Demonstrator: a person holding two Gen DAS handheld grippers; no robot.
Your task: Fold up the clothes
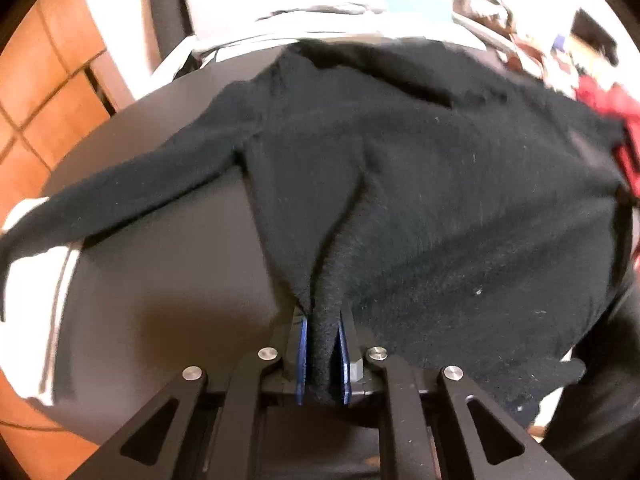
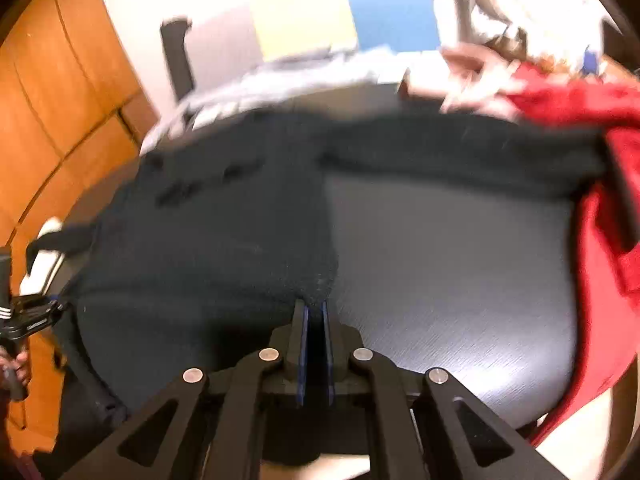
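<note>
a: while the left gripper pinches, what sits between its blue pads?

b: a bunched ridge of the black sweater. the jaws are clamped on the near hem, and the cloth rises from them in a fold that runs away toward the far side.

a: and the right gripper?

b: same story. its jaws are pressed tight on the near right corner of that black sweater, with the knit edge just poking out past the tips.

a: where does the garment lie?

b: spread over a dark round table. in the left wrist view one sleeve stretches out to the left and hangs past the table rim. in the right wrist view the other sleeve lies along the far side, reaching right.

a: anything beside it?

b: a red garment on the right, draped over the table's edge; the far sleeve's end touches it. bare tabletop shows between the sweater's body and the red cloth.

a: further out?

b: orange floor tiles on the left, and pale blurred clutter on the far side that i cannot make out. the left gripper shows at the left edge of the right wrist view.
</note>
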